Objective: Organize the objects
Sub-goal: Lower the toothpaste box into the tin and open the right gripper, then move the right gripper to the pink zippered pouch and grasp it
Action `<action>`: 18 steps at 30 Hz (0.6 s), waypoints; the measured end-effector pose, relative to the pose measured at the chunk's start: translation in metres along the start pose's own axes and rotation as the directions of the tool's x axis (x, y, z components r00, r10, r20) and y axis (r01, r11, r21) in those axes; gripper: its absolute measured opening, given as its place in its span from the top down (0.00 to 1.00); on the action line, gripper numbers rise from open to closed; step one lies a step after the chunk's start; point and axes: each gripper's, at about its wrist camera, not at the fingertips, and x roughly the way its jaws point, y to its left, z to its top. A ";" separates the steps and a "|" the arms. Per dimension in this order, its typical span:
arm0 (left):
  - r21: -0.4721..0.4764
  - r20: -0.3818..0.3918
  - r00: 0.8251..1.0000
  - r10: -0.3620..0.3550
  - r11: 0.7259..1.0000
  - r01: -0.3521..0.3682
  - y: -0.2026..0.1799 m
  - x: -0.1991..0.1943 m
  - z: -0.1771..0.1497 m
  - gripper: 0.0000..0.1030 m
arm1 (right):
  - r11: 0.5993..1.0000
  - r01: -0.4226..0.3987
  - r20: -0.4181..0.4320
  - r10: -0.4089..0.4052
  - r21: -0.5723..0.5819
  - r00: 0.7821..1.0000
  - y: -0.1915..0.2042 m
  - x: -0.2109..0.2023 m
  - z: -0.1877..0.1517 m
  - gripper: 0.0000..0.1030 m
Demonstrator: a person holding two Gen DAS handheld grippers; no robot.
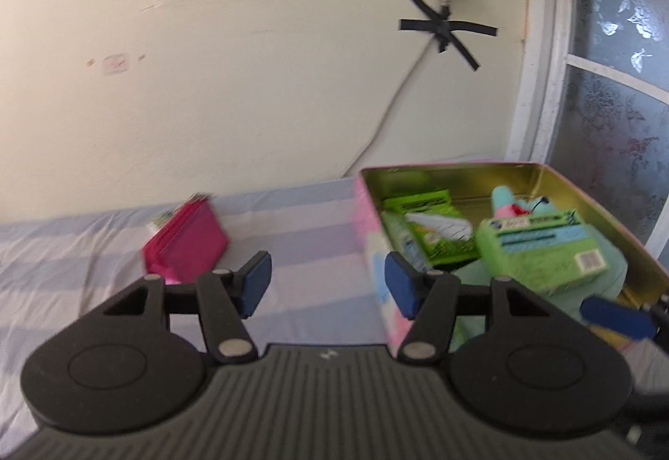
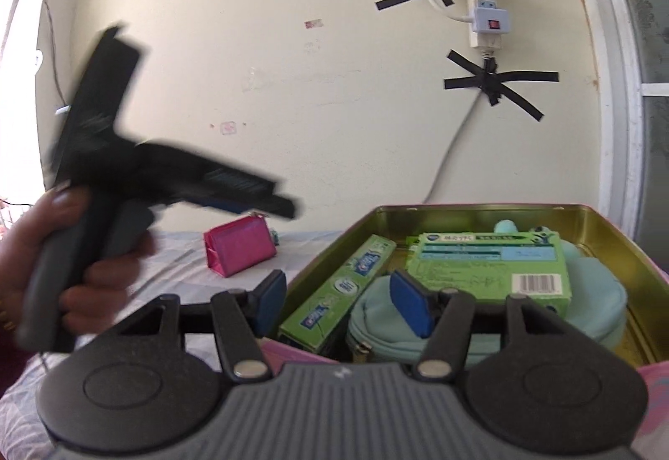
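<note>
An open tin point(image 1: 443, 172), gold inside and pink outside, stands on the striped bedsheet point(image 1: 83, 251). It holds a green carton point(image 1: 543, 253), green packets point(image 1: 435, 228), a toothpaste box point(image 2: 340, 290) and a teal pouch point(image 2: 401, 328). A pink pouch point(image 1: 188, 246) lies on the sheet left of the tin. My left gripper point(image 1: 328, 286) is open and empty, hanging over the sheet by the tin's left wall. My right gripper point(image 2: 340, 305) is open over the tin's near rim point(image 2: 292, 345), its pads touching nothing. One of its blue fingertips point(image 1: 619, 318) shows at the tin's near right.
A hand point(image 2: 75, 251) grips the left tool's handle, blurred, at the left of the right wrist view. A cream wall point(image 1: 251, 62) rises right behind the bed, with a taped power strip point(image 2: 485, 8) and cable. A window frame point(image 1: 539, 62) stands to the right.
</note>
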 end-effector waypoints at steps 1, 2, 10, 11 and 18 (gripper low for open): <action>-0.012 -0.010 1.000 0.014 1.000 -0.014 0.007 -0.004 -0.006 0.40 | 1.000 0.005 -0.005 -0.005 0.012 1.000 0.000 -0.001 0.000 0.45; -0.022 -0.022 0.999 0.029 0.999 -0.029 0.012 -0.007 -0.011 0.40 | 1.000 0.006 -0.010 -0.006 0.026 1.000 -0.001 0.000 0.002 0.45; -0.064 -0.079 0.990 0.120 0.990 -0.125 0.062 -0.023 -0.050 0.40 | 0.996 -0.018 -0.047 0.022 0.085 0.999 0.017 0.004 0.009 0.45; -0.073 -0.084 0.988 0.130 0.988 -0.136 0.069 -0.024 -0.052 0.40 | 0.996 -0.030 -0.051 0.034 0.087 0.998 0.023 0.006 0.010 0.45; -0.095 -0.104 0.958 0.266 0.956 -0.276 0.125 -0.020 -0.070 0.39 | 0.987 -0.152 -0.098 0.156 0.042 0.983 0.077 0.032 0.020 0.45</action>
